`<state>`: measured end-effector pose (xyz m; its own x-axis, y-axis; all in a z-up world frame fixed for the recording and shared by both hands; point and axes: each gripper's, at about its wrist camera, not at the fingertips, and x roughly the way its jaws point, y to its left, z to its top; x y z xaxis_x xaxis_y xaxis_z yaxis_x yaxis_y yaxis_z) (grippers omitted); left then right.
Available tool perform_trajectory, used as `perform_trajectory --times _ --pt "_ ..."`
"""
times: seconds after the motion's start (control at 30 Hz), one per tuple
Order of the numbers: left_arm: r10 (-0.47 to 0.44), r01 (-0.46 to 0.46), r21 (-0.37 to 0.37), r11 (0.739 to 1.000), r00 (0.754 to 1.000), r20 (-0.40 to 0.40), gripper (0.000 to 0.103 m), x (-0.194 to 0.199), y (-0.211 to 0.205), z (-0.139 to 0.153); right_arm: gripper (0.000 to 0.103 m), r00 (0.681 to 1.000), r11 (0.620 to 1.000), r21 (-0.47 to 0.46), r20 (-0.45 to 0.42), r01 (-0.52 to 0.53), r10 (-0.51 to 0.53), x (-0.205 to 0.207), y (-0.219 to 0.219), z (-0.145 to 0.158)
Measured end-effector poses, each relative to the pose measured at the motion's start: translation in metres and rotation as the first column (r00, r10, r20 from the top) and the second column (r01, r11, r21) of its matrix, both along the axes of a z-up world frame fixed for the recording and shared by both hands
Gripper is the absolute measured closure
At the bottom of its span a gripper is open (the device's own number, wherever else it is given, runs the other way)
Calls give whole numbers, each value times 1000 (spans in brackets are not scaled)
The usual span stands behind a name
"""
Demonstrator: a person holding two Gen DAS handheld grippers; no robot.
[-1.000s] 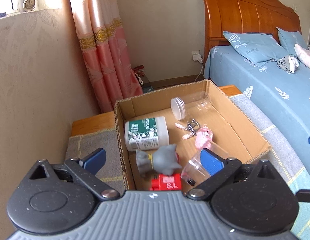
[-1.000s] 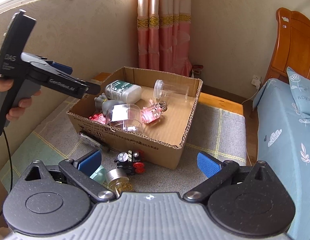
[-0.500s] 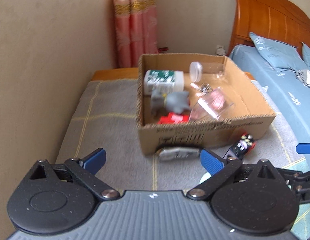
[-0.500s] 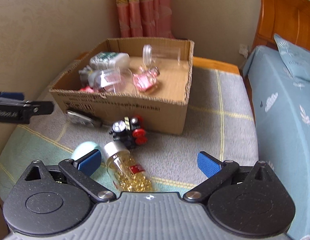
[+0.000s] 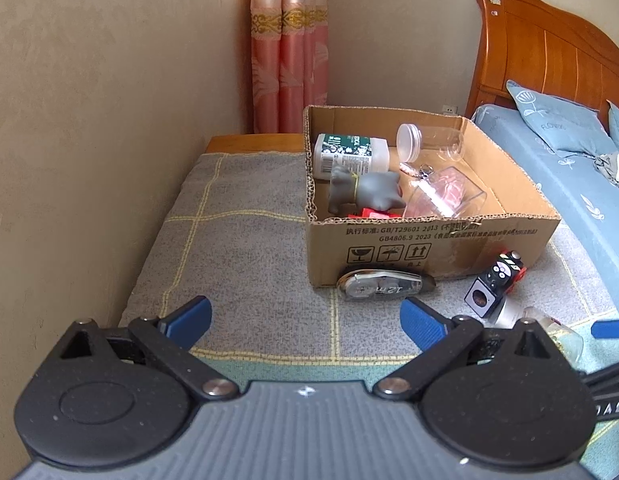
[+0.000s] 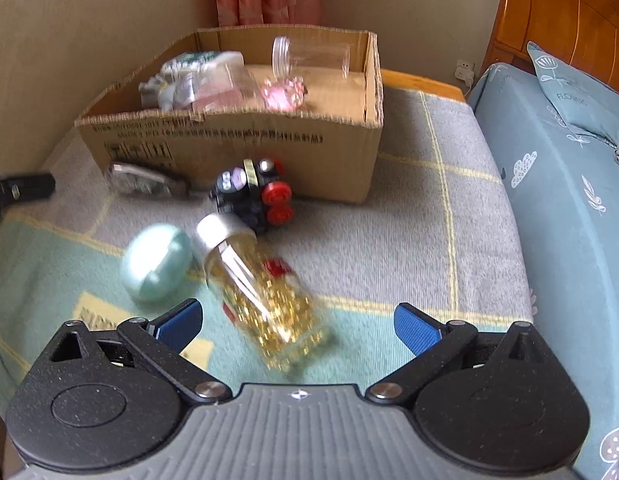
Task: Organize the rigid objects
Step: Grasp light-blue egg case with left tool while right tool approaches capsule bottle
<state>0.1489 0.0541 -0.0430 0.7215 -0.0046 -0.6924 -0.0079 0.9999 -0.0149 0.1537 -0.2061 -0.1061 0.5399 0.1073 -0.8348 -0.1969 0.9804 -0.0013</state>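
A cardboard box [image 5: 429, 236] [image 6: 245, 140] on the blanket holds a green-label white bottle [image 5: 349, 154], a grey cat figure [image 5: 369, 192], clear jars [image 5: 429, 142] and a pink item [image 6: 283, 94]. In front of it lie a correction tape [image 5: 383, 286] [image 6: 143, 180], a black-and-red toy engine [image 6: 253, 194] [image 5: 497, 280], a jar of gold capsules [image 6: 261, 284] and a mint-green oval case [image 6: 157, 266]. My left gripper [image 5: 305, 320] is open and empty, short of the tape. My right gripper [image 6: 297, 322] is open around the capsule jar's base.
A blue bed [image 6: 569, 160] with a wooden headboard [image 5: 549, 48] runs along the right. A beige wall [image 5: 89, 120] borders the left, with a pink curtain [image 5: 289, 40] in the corner. The grey and green blanket [image 5: 237, 248] spreads left of the box.
Both grippers have pulled back from above the box and dropped toward the blanket. The right gripper has closed in on the capsule jar. Both stay open.
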Motion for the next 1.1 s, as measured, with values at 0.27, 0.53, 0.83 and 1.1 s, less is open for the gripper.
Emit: perform_trajectory --times 0.27,0.53,0.83,1.1 --pt "-53 53 3 999 999 7 3 -4 -5 -5 0 990 990 24 -17 141 -141 4 -34 -14" --pt "-203 203 -14 979 978 -47 3 1 -31 -22 0 989 988 -12 7 151 -151 4 -43 -24" --pt "-317 320 25 947 945 -75 7 8 -67 -46 0 992 993 -6 46 119 -118 0 -43 -25" --pt "-358 360 8 933 929 -90 29 12 -78 -54 0 992 994 -1 67 109 -109 -2 -44 -26"
